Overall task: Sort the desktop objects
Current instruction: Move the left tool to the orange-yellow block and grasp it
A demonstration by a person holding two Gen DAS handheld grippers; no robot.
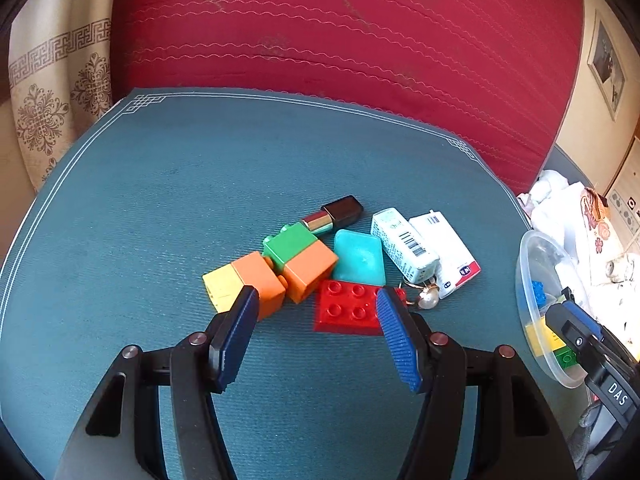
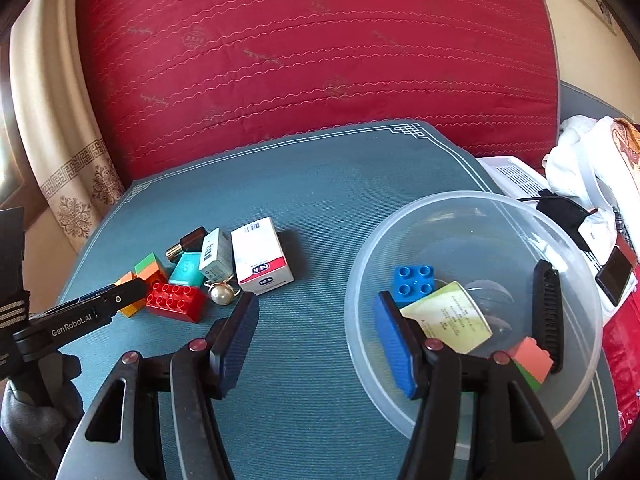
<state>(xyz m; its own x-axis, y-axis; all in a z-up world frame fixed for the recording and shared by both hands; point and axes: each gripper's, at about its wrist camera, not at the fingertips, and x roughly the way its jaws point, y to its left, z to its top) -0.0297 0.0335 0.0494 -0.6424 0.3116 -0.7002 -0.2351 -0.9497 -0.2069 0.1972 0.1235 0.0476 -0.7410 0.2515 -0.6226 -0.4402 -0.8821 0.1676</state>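
- Both pairs of jaws stand spread with nothing between their pads: the left gripper [image 1: 318, 294] hangs over the heap of small things, the right gripper [image 2: 316, 300] over the teal mat [image 2: 312, 200] at the near rim of the clear plastic bowl [image 2: 472, 200].
- Readable writing: "GenRobot.AI" on the left gripper's black finger as seen from the right wrist, and "DAS" on the right gripper [image 1: 576, 332] at the edge of the left wrist view. The print on the boxes is too small to read.
- Both grippers tilt downward toward the mat; the pads [image 1: 396, 332] are blue and ribbed.
- Just ahead of the left jaws lies a studded red brick [image 1: 344, 312]; behind its left pad sit a yellow-and-orange block [image 1: 240, 280] and a green-and-orange block [image 1: 304, 256].
- Farther ahead lie a glossy turquoise case [image 1: 360, 260], a black lipstick [image 1: 340, 212] with a metallic band, two white cardboard boxes [image 1: 404, 248] with barcodes, and a pearl ring [image 1: 428, 298] beside the right pad.
- Inside the bowl, around the right jaws' right pad, lie a blue brick [image 2: 414, 282], a pale printed card [image 2: 452, 316] and a pink block [image 2: 534, 360].
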